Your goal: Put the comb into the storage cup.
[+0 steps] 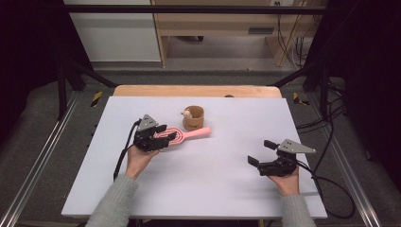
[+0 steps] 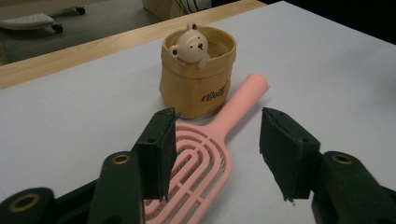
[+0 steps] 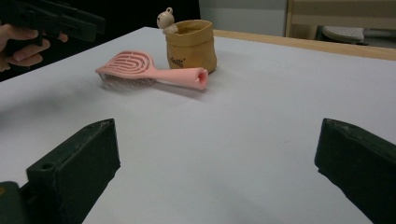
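The pink hairbrush [image 1: 185, 135] lies near the bench's [image 1: 213, 189] far-middle edge, its handle touching a tan bear pouch [image 1: 193, 117]. The left gripper [image 1: 163, 137] straddles the brush head, fingers [image 2: 159, 149] half-spread, not pressing. The right gripper [image 1: 261, 152], toward the near right corner, holds its fingers wide.

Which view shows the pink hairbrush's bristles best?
The right gripper view: the pink hairbrush lies side-on, bristles visible beneath its head. The left gripper view and the high view show its slotted back and handle from above.
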Demonstrator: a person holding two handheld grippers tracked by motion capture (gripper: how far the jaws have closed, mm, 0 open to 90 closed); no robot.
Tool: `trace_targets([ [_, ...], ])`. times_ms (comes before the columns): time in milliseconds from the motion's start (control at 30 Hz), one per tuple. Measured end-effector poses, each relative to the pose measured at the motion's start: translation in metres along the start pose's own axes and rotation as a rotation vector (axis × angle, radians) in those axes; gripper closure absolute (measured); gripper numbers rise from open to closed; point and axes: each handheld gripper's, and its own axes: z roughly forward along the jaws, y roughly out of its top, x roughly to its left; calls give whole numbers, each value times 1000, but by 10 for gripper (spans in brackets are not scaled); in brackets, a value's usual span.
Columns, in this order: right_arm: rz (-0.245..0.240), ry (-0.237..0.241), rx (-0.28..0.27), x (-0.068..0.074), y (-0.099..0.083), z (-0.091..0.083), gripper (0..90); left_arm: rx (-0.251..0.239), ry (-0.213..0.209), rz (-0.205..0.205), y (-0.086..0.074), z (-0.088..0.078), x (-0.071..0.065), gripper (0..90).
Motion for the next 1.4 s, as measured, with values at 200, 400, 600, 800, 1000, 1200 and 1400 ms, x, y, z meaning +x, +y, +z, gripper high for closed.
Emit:
trace_targets([
  [200, 0, 0, 2, 0, 0, 0, 4, 14, 1, -7, 2, 10, -3, 551],
  [400, -1, -2, 4, 0, 0, 0, 4, 25, -4, -7, 5, 21, -7, 608],
  [600, -1, -2, 6, 0, 0, 1, 4, 27, -5, -18, 8, 28, -9, 680],
  [800, -2, -3, 5, 0, 0, 1, 4, 35, 3, -22, 12, 36, -11, 758],
  [1000, -1, -3, 6, 0, 0, 1, 4, 45, 4, -20, 15, 46, -13, 816],
  [1200, -1, -4, 5, 0, 0, 1, 4, 52, 9, -32, 13, 56, -13, 878],
  [1400, 0, -2, 9, 0, 0, 1, 4, 63, 12, -42, 11, 62, -11, 895],
])
